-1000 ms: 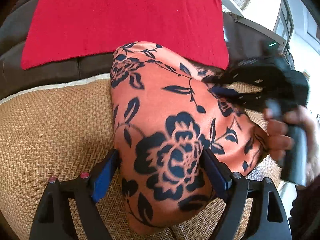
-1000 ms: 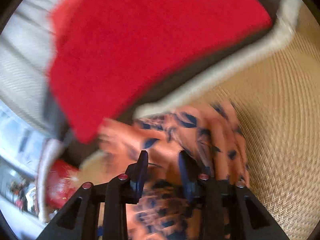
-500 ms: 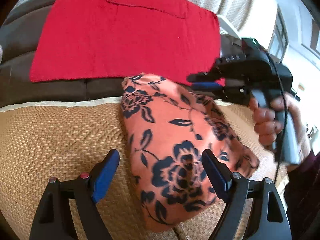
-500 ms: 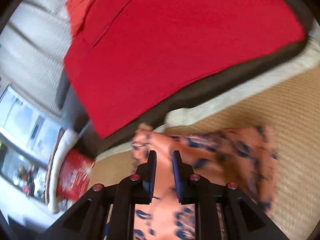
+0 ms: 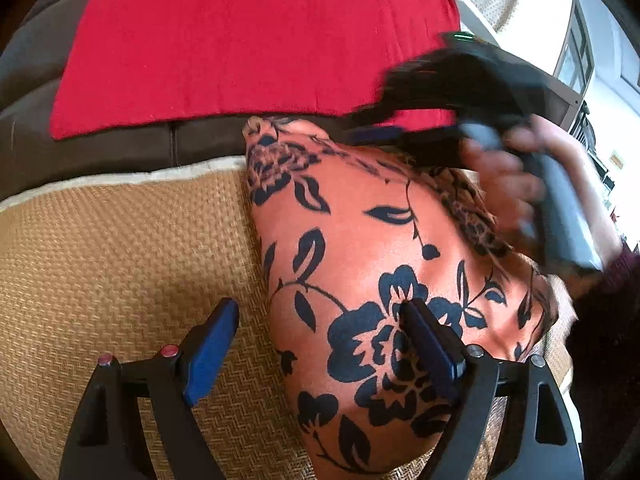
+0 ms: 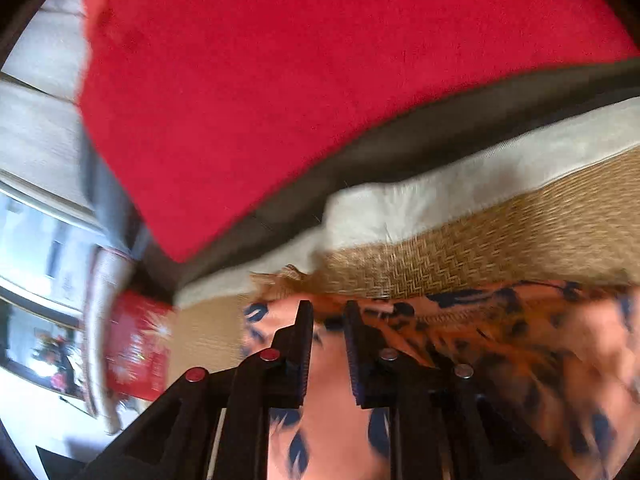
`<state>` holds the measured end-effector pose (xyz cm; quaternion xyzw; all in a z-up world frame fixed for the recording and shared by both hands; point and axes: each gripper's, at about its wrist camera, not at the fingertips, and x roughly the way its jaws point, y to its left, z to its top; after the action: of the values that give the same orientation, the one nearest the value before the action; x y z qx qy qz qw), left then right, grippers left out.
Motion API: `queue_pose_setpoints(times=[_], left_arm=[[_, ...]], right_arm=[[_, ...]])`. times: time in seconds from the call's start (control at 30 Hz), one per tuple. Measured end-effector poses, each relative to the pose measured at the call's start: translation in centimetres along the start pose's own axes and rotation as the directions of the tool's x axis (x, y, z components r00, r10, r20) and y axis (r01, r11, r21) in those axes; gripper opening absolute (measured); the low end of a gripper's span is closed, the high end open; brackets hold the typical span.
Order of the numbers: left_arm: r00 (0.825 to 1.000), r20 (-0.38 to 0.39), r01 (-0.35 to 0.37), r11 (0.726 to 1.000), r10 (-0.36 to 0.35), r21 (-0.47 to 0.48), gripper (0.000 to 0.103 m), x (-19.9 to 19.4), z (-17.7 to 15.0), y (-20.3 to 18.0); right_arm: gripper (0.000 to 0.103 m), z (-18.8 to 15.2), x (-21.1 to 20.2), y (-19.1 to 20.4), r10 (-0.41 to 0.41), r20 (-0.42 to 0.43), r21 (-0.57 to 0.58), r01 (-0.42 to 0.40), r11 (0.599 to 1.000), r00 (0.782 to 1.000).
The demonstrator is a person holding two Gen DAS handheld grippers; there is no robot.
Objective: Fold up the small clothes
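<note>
An orange garment with black flowers (image 5: 372,252) lies folded on a woven tan cushion (image 5: 120,264). My left gripper (image 5: 320,320) is open over its near left edge, the right finger above the cloth, the left finger over the cushion. My right gripper (image 5: 384,128) shows blurred at the garment's far right edge. In the right wrist view that gripper (image 6: 328,312) has its jaws narrowly apart just above the garment (image 6: 500,340), with no cloth seen between them.
A red cloth (image 5: 248,40) drapes over the dark sofa back (image 5: 120,148) behind the cushion. A cream cushion border (image 6: 460,200) runs along the back. A red printed box (image 6: 136,348) stands off the cushion's end. Windows lie to the right.
My left gripper moved closer over the garment's left edge. My right gripper dropped from above the garment down to its far edge, and its jaws opened slightly.
</note>
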<state>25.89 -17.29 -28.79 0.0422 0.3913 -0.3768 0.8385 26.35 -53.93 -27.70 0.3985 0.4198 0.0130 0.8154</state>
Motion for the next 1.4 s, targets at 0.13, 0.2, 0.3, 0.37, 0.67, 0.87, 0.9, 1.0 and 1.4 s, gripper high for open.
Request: queue_pose_setpoints(times=[0.13,0.2,0.3,0.37,0.67,0.87,0.9,1.0,1.4], left_arm=[[0.996,0.087,-0.007,1.0,0.007,-0.003,0.086,-2.3,0.5,0.4],[0.996,0.081,-0.022,1.0,0.022,-0.01,0.086,-2.4,0.3,0.5],[0.997,-0.005,-0.083,0.996,0.083,-0.013,0.086,-0.5,-0.3,0.8],[0.997,-0.033,-0.074,0.997,0.073,-0.016,0.086,0.3,-0.6,0.8],[0.994,0.054,-0.092,0.995,0.094,-0.033,0.086,-1.5,-0.3,1.2],[0.979,0.019,-0.205,0.978,0.205,0.048,0.087,0.0,-1.0,0.1],[0.975,0.034,-0.223,0.972,0.222,0.068,0.087,-0.1,-1.1,-0.2],[0.969,0.057,-0.246,0.965,0.241,0.095,0.087,-0.7,-1.1,-0.6],[0.969,0.058,-0.244,0.966,0.24,0.083,0.087,-0.3,-1.4,-0.7]], right_arm=[[0.019,-3.1,-7.5,-0.3,-0.046,0.132,-0.028,0.05,0.998,0.99],[0.019,-5.1,-10.1,-0.6,-0.105,0.161,-0.014,0.108,0.994,0.981],[0.02,-7.4,-10.9,-2.1,-0.199,0.172,0.03,0.197,0.98,0.965],[0.02,-8.7,-10.0,-3.5,-0.201,0.127,0.08,0.192,0.978,0.971],[0.02,-12.5,-13.0,-3.2,-0.162,0.174,0.031,0.159,0.987,0.971],[0.018,-14.6,-10.0,-4.4,-0.151,0.038,0.023,0.15,0.988,0.988],[0.018,-14.7,-9.7,-4.8,-0.125,0.041,0.043,0.124,0.991,0.991],[0.018,-14.5,-10.7,-4.3,-0.123,0.049,0.027,0.122,0.992,0.991],[0.019,-14.4,-9.4,-4.7,-0.147,0.001,0.007,0.147,0.989,0.989]])
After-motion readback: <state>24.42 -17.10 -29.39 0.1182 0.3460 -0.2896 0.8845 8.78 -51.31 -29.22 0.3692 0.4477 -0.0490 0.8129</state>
